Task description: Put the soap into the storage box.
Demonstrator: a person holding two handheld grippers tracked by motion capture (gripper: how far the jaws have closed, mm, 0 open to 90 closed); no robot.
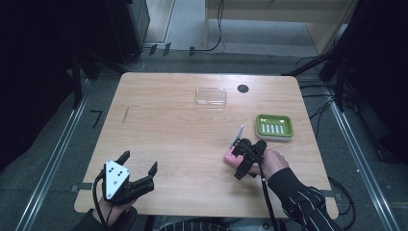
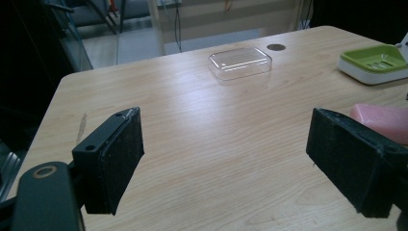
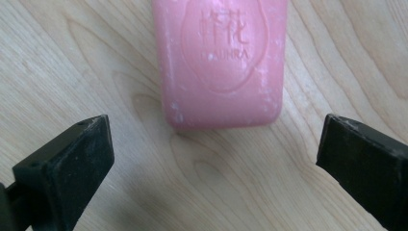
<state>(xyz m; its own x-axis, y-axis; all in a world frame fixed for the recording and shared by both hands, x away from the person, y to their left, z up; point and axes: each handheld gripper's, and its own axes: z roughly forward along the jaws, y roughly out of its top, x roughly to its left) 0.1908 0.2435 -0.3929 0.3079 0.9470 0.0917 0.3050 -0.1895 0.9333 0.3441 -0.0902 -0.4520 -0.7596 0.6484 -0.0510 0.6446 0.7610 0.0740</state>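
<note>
— Where's the soap (image 3: pixel 221 62)?
— Flat on the table (image 3: pixel 72 62), just ahead of the right gripper (image 3: pixel 214 154), jaws spread wide.
— Tricky?
— Likely hard and slick; pinch its long sides.

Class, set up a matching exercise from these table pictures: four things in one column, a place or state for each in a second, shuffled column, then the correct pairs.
Things:
1. pink soap bar
2. green soap dish
3. clear plastic lid
4. left tool

Places or states:
A. far middle of the table
B. open, at the table's near left edge
C. flat on the wood in front of the open right tool
D. near the table's right edge

Pairs: 1-C, 2-D, 3-A, 4-B
</note>
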